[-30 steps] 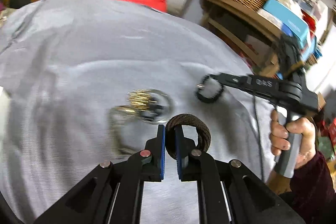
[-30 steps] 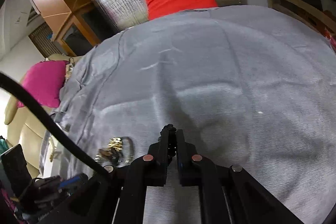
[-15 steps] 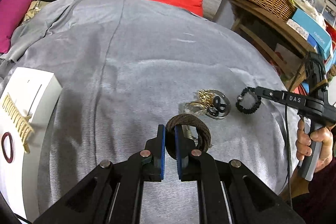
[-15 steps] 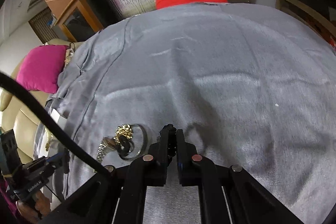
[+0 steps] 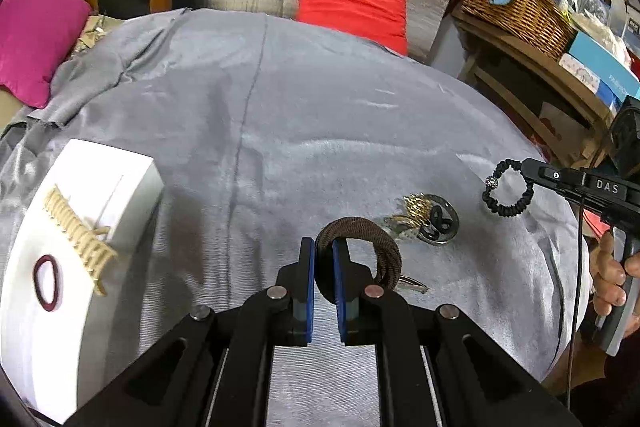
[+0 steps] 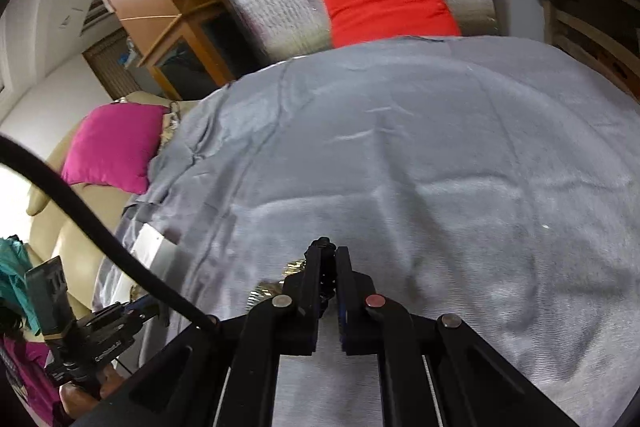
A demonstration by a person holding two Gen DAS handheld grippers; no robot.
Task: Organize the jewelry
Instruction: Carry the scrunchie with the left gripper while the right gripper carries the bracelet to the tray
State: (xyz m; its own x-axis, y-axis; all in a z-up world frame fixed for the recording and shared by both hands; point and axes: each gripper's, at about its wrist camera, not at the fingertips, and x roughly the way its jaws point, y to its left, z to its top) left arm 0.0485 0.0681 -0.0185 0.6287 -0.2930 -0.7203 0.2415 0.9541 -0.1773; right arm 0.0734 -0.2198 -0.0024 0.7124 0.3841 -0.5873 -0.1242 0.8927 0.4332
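My left gripper is shut on a brown woven bracelet and holds it above the grey cloth. At the right of the left wrist view, my right gripper is shut on a black beaded bracelet that hangs from its tips. In the right wrist view that gripper shows black beads pinched between its fingers. A small pile of gold and silver jewelry with a metal ring lies on the cloth. A white jewelry box at the left carries a gold piece and a dark red ring.
A red cushion leans on a silver panel at the back. A pink cushion lies at the far left. Wicker basket and boxes crowd a shelf on the right. A hand grips the right tool's handle.
The left wrist view has swung left, bringing the white box into sight, with the brown bracelet still held. The right gripper has lifted a little with the black bracelet; the pile has shifted toward the picture's bottom.
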